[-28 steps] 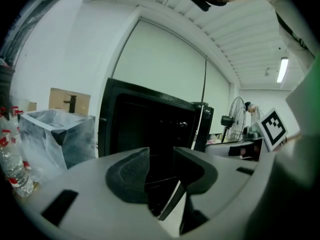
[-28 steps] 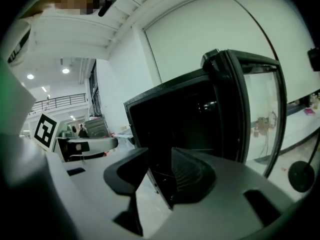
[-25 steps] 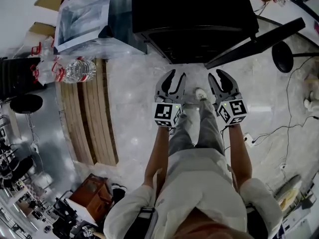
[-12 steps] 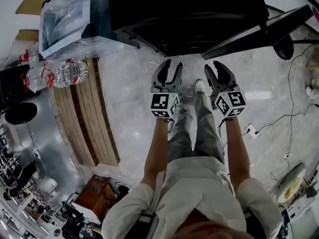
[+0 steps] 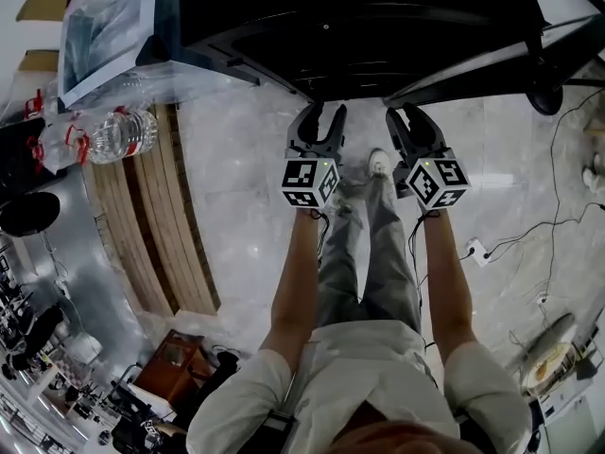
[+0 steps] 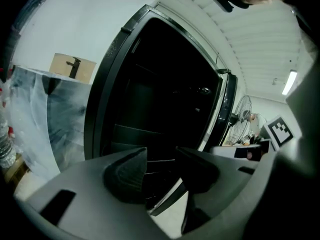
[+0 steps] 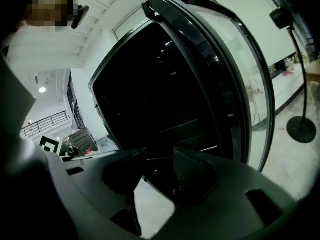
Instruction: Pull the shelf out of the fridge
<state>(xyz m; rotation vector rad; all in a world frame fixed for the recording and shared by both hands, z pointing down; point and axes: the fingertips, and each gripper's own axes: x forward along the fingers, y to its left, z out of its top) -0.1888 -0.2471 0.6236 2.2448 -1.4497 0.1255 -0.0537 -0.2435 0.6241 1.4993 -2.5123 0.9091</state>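
Note:
The black fridge stands open at the top of the head view, its door swung out to the right. Inside, dark shelves show faintly in the left gripper view, and a shelf edge in the right gripper view. My left gripper and right gripper hang side by side just in front of the fridge opening, low down. Both have just been opening their jaws, and nothing is between them. Each points into the dark interior: the left gripper and the right gripper touch no shelf.
A plastic-wrapped box sits left of the fridge, with water bottles and a wooden pallet below it. The person's legs and a shoe are between the grippers. Cables and a power strip lie at right, near a stand base.
Both grippers have sunk and come closer to the fridge opening, and their jaws have parted a little. The fridge fills more of the head view.

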